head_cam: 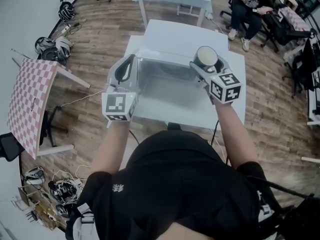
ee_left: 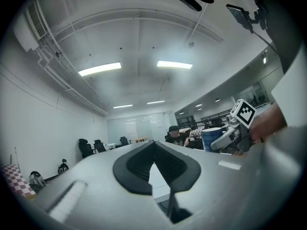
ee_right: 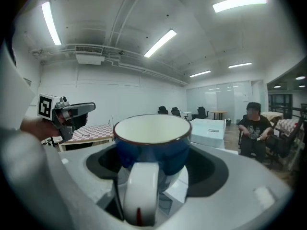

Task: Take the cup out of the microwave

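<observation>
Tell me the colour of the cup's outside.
Blue cup, white inside; clearest in the right gripper view.

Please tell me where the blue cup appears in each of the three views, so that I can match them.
Head view: the cup is right of centre in the upper part, seen from above.
Left gripper view: right of centre and far off.
Right gripper view: in the centre, close up, held between the jaws.
Shared landmark: the checkered board.
</observation>
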`<state>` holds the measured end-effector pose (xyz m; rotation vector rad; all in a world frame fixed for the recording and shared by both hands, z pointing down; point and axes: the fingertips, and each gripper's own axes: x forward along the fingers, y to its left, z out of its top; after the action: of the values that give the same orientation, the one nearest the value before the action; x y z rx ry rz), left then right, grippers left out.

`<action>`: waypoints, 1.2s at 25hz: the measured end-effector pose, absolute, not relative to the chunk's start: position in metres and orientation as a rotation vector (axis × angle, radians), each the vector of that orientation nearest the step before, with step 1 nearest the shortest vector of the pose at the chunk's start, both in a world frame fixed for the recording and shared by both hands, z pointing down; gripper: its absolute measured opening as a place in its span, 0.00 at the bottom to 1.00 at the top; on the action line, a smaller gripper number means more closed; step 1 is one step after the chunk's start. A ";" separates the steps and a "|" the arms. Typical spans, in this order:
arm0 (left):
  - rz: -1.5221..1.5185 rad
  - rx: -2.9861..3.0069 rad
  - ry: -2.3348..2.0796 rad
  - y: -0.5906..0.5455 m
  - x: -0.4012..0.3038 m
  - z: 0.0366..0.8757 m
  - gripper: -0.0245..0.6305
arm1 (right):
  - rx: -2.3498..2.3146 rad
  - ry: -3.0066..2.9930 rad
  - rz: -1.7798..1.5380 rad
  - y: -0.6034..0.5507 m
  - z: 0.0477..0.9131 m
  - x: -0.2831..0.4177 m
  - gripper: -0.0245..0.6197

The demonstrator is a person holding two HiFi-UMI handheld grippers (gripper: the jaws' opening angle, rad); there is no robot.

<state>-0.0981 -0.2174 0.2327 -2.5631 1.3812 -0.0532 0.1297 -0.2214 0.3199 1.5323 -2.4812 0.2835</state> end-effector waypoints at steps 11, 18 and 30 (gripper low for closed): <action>-0.029 -2.561 1.372 -0.227 -0.095 0.226 0.05 | 1.565 -2.479 0.305 -0.230 0.321 0.142 0.64; -0.033 -2.567 1.370 -0.235 -0.097 0.228 0.05 | 1.603 -2.464 0.272 -0.236 0.323 0.145 0.64; -0.022 -2.570 1.359 -0.241 -0.096 0.226 0.05 | 1.639 -2.467 0.266 -0.242 0.323 0.151 0.64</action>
<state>-0.0960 -0.2408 0.2256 -2.5702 1.3595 -0.0222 0.1513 -0.2418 0.3229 1.6390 -2.4675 0.2655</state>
